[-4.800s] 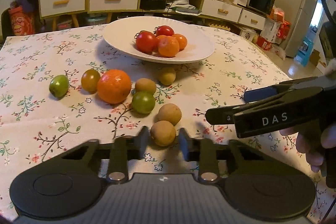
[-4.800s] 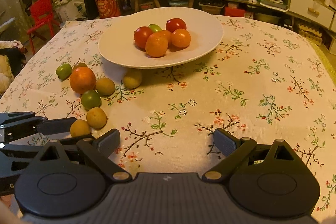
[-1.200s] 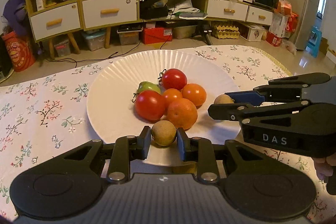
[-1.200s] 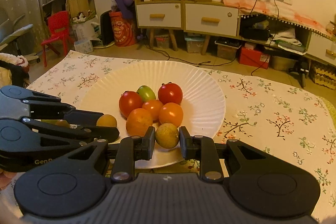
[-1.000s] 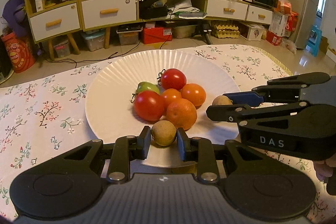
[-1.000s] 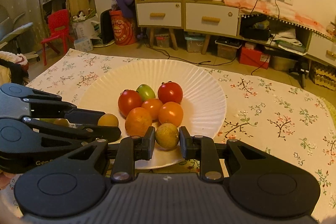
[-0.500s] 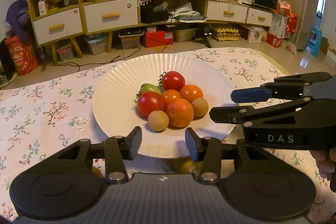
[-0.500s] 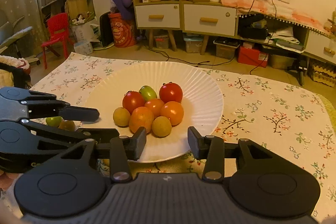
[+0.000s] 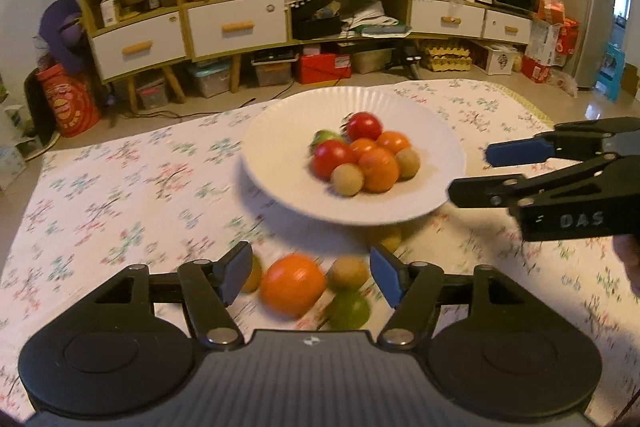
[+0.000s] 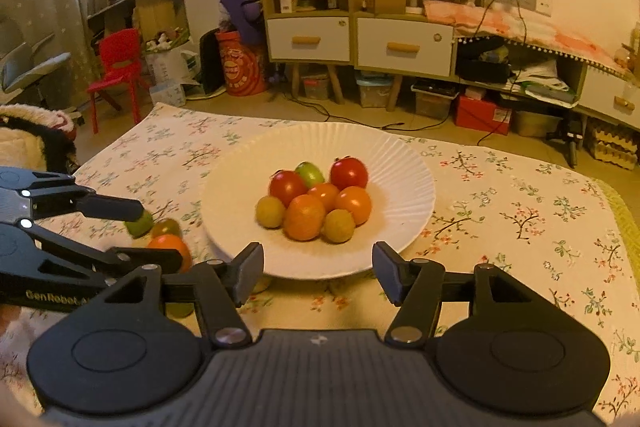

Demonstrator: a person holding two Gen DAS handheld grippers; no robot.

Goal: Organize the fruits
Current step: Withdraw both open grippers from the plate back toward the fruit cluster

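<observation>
Both grippers have drawn back from the white plate [image 10: 408, 183] since a second ago, leaving their two brownish fruits [image 10: 338, 225] in the pile of tomatoes [image 10: 349, 172] and small oranges. Left gripper [image 9: 310, 277] is spread wide and empty, over the big orange [image 9: 293, 285] and green fruit [image 9: 349, 309] lying on the floral table [image 9: 120, 195] on the near side of the plate. Right gripper [image 10: 318, 271] is likewise spread and empty, just short of the plate's near rim. Motion blurs the left wrist view.
</observation>
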